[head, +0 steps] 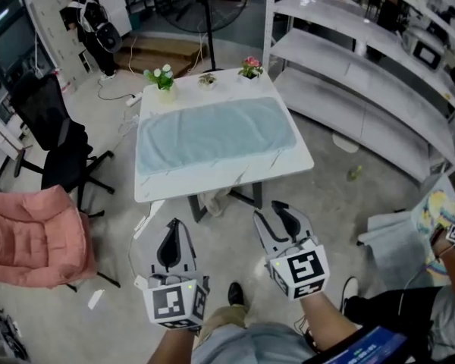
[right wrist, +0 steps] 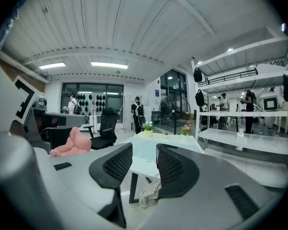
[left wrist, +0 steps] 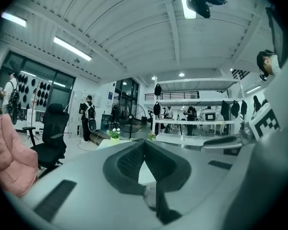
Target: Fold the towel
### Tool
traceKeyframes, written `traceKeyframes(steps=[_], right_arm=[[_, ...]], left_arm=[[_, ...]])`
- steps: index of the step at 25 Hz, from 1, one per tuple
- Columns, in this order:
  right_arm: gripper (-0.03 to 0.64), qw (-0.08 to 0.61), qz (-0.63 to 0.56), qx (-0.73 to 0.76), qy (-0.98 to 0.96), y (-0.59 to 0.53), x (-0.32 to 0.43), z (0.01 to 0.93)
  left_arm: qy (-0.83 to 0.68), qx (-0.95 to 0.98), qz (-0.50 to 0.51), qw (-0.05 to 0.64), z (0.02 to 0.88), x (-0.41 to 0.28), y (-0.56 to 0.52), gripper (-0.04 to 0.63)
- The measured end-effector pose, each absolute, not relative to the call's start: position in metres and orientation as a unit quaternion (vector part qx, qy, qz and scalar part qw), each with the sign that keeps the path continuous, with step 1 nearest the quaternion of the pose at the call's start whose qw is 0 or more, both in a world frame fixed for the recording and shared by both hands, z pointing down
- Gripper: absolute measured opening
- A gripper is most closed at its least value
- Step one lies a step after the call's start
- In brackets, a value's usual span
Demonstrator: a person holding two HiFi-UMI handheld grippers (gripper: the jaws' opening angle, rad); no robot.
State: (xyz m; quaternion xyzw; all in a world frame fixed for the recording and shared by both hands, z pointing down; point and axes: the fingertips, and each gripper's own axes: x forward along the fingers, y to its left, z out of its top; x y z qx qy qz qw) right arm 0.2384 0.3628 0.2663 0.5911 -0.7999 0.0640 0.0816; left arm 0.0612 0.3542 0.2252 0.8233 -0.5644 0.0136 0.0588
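The left tongs (head: 174, 227) are clenched, the two jaws meeting tip to tip with nothing between them; the right tongs (head: 275, 212) are released, a clear gap between the jaws and nothing held; both hang in the air on the near side of the desk (head: 227, 184), well short of its edge and touching nothing.

The towel (head: 216, 133), pale blue, lies spread flat in a single layer across the middle of the white desk; its long sides run left to right as the head view shows it; no corner is turned over and no crease or doubled layer shows; three small potted plants (head: 207, 80) stand along the far edge of the desk, just beyond the towel and apart from it.

As a judgement, the folding has not begun; this looks like the approach. Everything is left to do: reach the near edge, take a corner in each set of tongs, carry that edge over to the far one, lay it down, and likely fold again; the left tongs would need to open first before they could take hold of any cloth.
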Motion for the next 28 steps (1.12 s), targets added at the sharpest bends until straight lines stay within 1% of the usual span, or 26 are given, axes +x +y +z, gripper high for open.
traceKeyframes(steps=[5,11,20,28], right_arm=[[0.155,0.074,0.048,0.605,-0.791,0.316,0.23,0.247],[0.144,0.073,0.034,0.619,-0.781,0.282,0.234,0.241],[0.14,0.079,0.049,0.636,-0.766,0.239,0.258,0.261],[0.14,0.097,0.078,0.635,-0.763,0.173,0.294,0.3]], left_arm=[[-0.548,0.836,0.001,0.043,0.208,0.057,0.305,0.007],[-0.534,0.844,0.001,0.047,0.215,0.06,0.269,0.006],[-0.521,0.851,0.027,0.061,0.247,0.077,0.227,0.006],[-0.526,0.846,0.053,0.072,0.275,0.1,0.153,0.007]])
